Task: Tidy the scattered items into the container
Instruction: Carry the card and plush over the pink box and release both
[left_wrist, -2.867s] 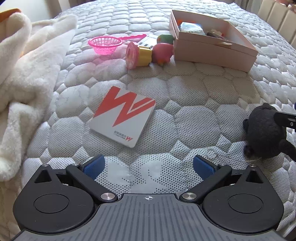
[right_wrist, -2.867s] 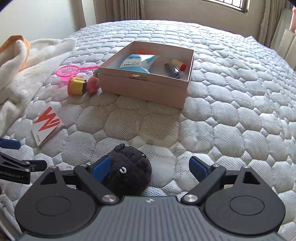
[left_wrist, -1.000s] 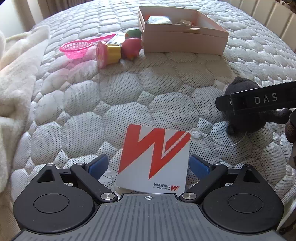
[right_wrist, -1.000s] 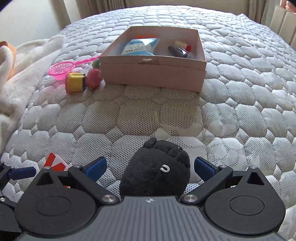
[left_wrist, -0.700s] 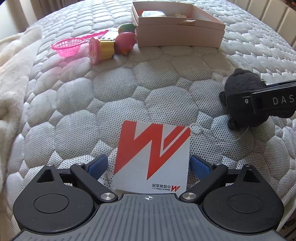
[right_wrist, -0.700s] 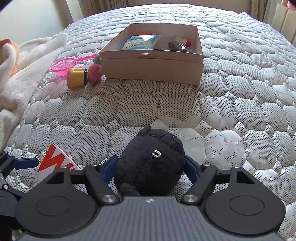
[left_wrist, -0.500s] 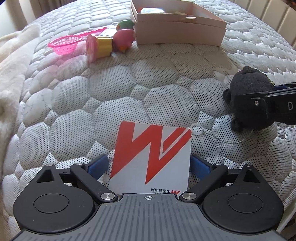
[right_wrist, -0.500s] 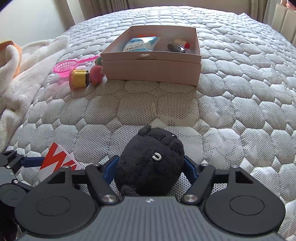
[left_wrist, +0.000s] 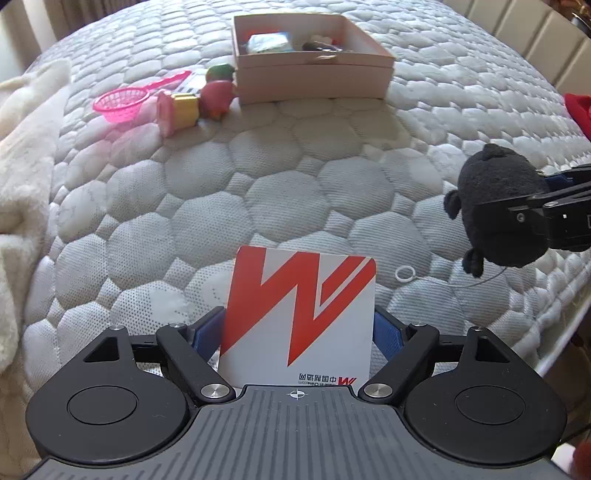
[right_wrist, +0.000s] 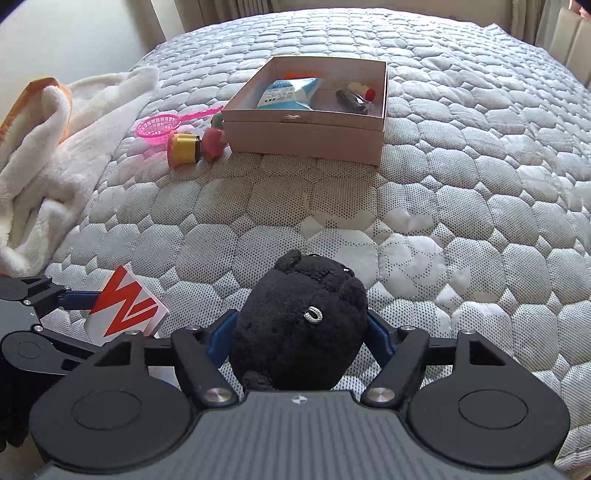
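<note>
Left gripper (left_wrist: 297, 334) clamped on the white card (left_wrist: 301, 314) with the red zigzag, both blue pads pressed to its side edges; card's near end hidden behind the gripper body, printed small text only partly legible. Right gripper (right_wrist: 297, 338) closed on the black plush toy (right_wrist: 301, 317), its lower half hidden between the fingers. Both held above the mattress (right_wrist: 461, 221) near its front edge.

Seen only from the left wrist: a white ring on a thin cord (left_wrist: 404, 274) under the plush, and a red object (left_wrist: 580, 110) cut off at the right edge. Seen only from the right wrist: the pink box's (right_wrist: 306, 138) contents, a blue-white packet (right_wrist: 288, 94) and small dark items too small to identify. Beside the box's left side: pink strainer (right_wrist: 157, 127), yellow toy (right_wrist: 184, 147), pink toy (right_wrist: 214, 146). White blanket (right_wrist: 55, 166) along the mattress's left edge.
</note>
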